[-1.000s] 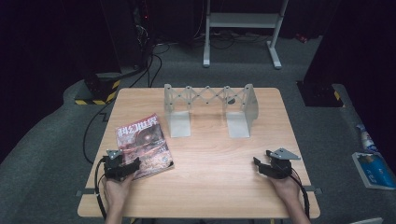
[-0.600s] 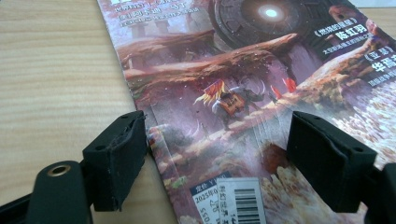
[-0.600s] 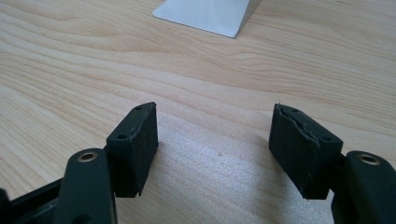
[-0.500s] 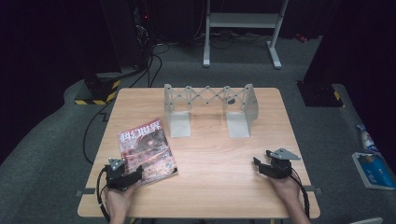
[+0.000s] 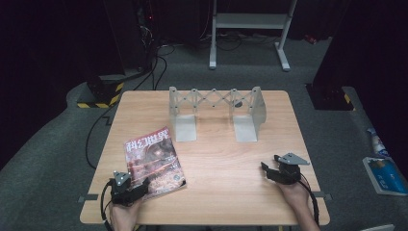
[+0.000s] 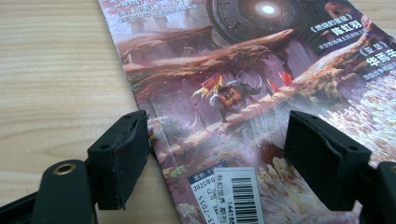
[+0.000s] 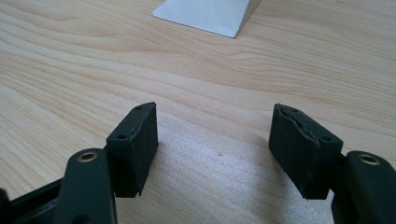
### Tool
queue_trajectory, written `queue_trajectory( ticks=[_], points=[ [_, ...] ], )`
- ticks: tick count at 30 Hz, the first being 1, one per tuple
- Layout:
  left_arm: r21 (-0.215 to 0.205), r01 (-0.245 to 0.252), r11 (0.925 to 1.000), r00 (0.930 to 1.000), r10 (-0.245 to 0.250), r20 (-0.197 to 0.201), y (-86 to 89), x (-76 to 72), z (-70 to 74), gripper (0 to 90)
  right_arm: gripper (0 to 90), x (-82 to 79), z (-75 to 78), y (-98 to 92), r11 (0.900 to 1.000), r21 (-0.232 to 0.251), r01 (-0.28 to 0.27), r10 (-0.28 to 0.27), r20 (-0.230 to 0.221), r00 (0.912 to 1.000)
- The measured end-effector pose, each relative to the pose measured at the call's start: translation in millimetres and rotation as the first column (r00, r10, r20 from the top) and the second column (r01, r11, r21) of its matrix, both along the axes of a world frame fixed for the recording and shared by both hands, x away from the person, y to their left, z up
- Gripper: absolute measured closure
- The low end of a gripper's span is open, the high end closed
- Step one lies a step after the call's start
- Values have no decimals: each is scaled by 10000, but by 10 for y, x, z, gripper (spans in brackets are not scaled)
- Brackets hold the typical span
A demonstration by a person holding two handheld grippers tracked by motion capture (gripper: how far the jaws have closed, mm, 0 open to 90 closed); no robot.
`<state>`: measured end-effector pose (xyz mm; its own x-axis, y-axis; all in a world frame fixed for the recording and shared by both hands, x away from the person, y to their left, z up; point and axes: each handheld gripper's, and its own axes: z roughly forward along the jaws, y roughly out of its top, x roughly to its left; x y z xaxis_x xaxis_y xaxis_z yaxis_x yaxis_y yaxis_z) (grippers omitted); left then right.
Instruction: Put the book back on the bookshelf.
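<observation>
While both jaws gape empty, left gripper [image 6: 217, 154] straddles the glossy, floppy paper magazine [image 5: 155, 161] (grip spine edge).

1. The magazine [image 6: 243, 93] cover carries large white Chinese characters along its top edge, "科幻世界".
2. Its white barcode sticker [image 6: 236, 193], near the bottom edge, shows "2025" and the digits "7055".

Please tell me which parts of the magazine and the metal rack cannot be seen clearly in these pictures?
- Magazine: left gripper view's bottom edge cuts its barcode label.
- Magazine's near corner: high view, hidden under the left gripper.
- Small dark thing on the metal rack: high view, too small.
- Rack: right gripper view, top edge cuts off everything above its base plate.
</observation>
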<state>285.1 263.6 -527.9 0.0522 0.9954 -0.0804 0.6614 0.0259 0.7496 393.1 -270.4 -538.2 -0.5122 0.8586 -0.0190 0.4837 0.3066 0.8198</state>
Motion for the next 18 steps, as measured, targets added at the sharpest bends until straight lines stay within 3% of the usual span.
queue_trajectory(
  ticks=[18],
  points=[
    [26, 469, 9989, 9987, -468, -199, -126, -364, 19, 232, 329, 0, 0, 0, 10000, 1, 2, -2, 2, 10000]
  ],
)
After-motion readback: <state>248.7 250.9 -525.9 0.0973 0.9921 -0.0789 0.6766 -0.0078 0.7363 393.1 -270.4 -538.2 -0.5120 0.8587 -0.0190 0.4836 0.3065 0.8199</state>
